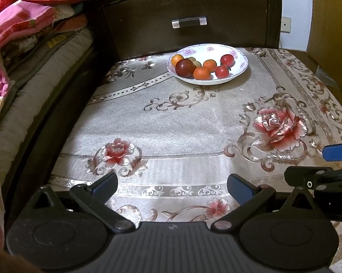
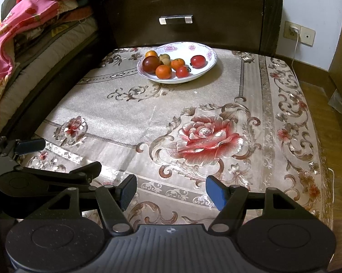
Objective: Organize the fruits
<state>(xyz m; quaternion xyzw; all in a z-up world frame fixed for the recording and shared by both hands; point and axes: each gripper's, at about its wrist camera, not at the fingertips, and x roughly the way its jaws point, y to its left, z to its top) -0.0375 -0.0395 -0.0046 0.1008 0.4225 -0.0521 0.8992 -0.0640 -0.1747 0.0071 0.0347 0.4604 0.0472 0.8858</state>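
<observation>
A white floral bowl (image 1: pixel 240 64) (image 2: pixel 210 55) stands at the far end of the cloth-covered table. It holds several fruits: oranges (image 1: pixel 201 73) (image 2: pixel 163 72), red tomatoes (image 1: pixel 227 59) (image 2: pixel 197 61), a dark red tomato (image 1: pixel 184 67) (image 2: pixel 151 64) and small brown fruits (image 2: pixel 165 57). My left gripper (image 1: pixel 172 187) hovers open over the near edge of the table, nothing between its blue pads. My right gripper (image 2: pixel 171 190) is beside it on the right, also open and empty. Both are well short of the bowl.
The table (image 1: pixel 171 118) wears a beige cloth with red roses. A dark wooden drawer front (image 1: pixel 189 16) rises just behind the bowl. Folded quilts and a red blanket (image 1: pixel 23 45) pile up at the left. A wall socket (image 2: pixel 299 33) and wooden floor lie to the right.
</observation>
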